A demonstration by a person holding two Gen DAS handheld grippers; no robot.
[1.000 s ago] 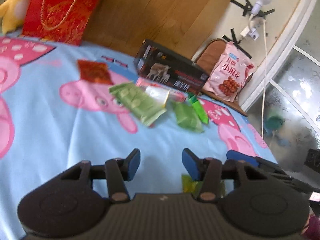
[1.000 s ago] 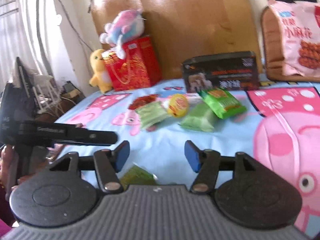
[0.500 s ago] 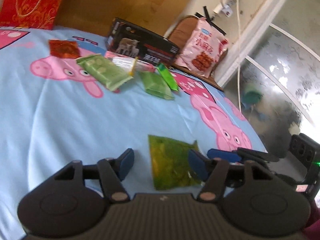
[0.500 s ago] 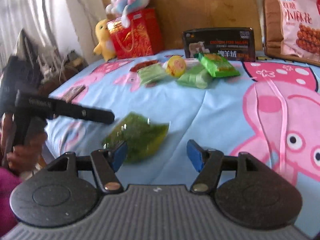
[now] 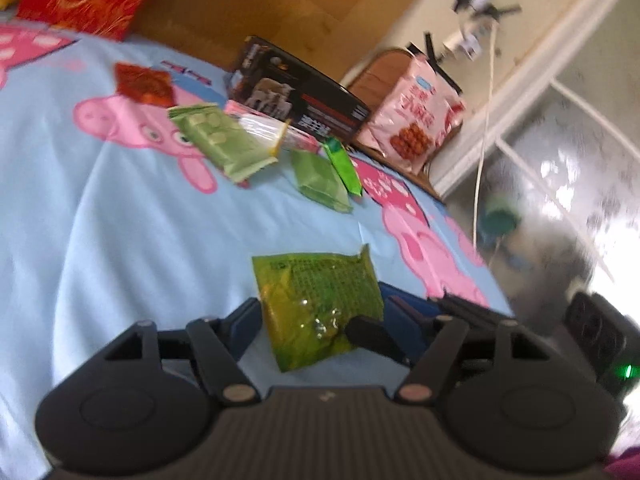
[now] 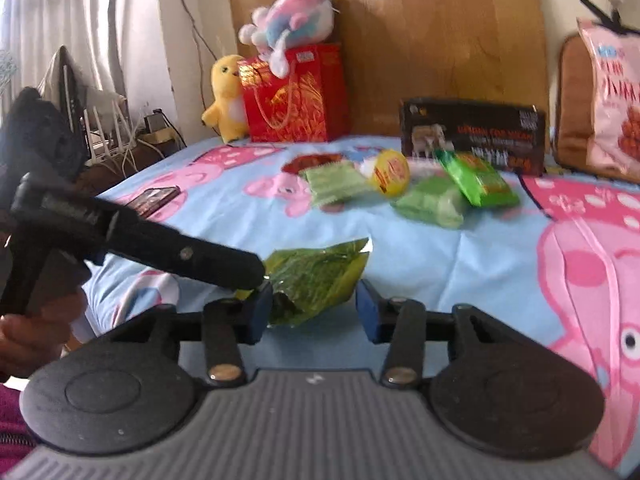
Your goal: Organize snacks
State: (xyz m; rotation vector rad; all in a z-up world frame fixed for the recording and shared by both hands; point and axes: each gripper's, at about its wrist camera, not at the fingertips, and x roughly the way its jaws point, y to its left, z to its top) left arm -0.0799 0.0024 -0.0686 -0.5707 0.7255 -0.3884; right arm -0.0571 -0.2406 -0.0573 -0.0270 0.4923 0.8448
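We are in the middle of handing over one loose snack, the crinkly yellow-green plastic packet (image 5: 320, 312), which lies flat on the light-blue cartoon-pig bedspread (image 5: 100, 220) close to the bed's near edge, well apart from the other snacks. Those sit in a cluster toward the headboard end: two pale green pouches, a bright green wrapper (image 6: 478, 178), a round yellow pack (image 6: 390, 170) and a red sachet, all in front of the black printed carton (image 6: 474, 136).

Our left claw (image 5: 320, 326) has just been opening; its blue pads stand apart on either side of the packet and do not press it. Our right claw (image 6: 314, 308) has just been closing, with the packet's near corner between its pads, yet a gap shows on the right pad's side, so we judge it not yet clamped. One left finger reaches across, its tip touching the packet's edge.

Next, we think, the right claw must finish pinching the corner, the left must draw clear, and the packet must travel to the cluster.
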